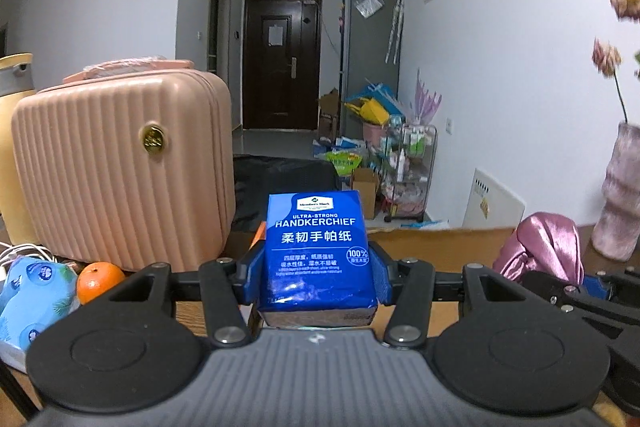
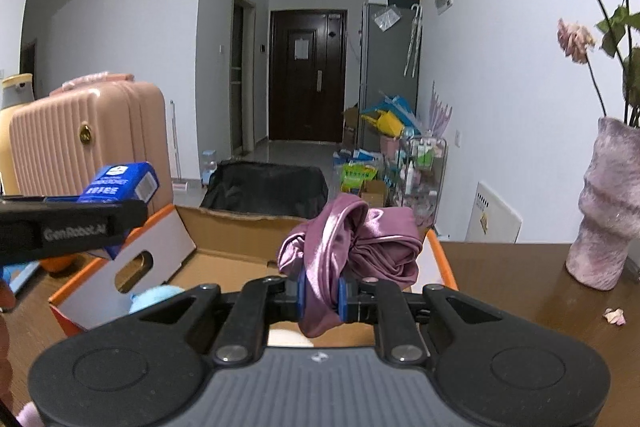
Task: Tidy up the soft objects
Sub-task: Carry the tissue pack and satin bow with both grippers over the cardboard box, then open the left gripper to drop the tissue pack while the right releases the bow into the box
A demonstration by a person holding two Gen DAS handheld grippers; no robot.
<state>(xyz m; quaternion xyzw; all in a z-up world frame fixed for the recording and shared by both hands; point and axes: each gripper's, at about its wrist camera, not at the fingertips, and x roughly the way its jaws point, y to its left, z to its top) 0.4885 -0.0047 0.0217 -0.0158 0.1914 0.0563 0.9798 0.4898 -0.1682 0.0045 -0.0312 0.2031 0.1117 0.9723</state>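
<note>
Left hand-held gripper (image 1: 318, 279) clamped on handkerchief pack (image 1: 318, 251); right hand-held gripper (image 2: 322, 297) pinched on satin cloth (image 2: 352, 243), cardboard box (image 2: 224, 227) just ahead; release advised only once lowered inside box

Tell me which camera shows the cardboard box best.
The right wrist view. There the cardboard box shows its open top, a flap with a handle cutout, and a blue soft item inside, below the pink satin cloth held by the right hand-held gripper. The left wrist view shows only its far edge behind the handkerchief pack.
</note>
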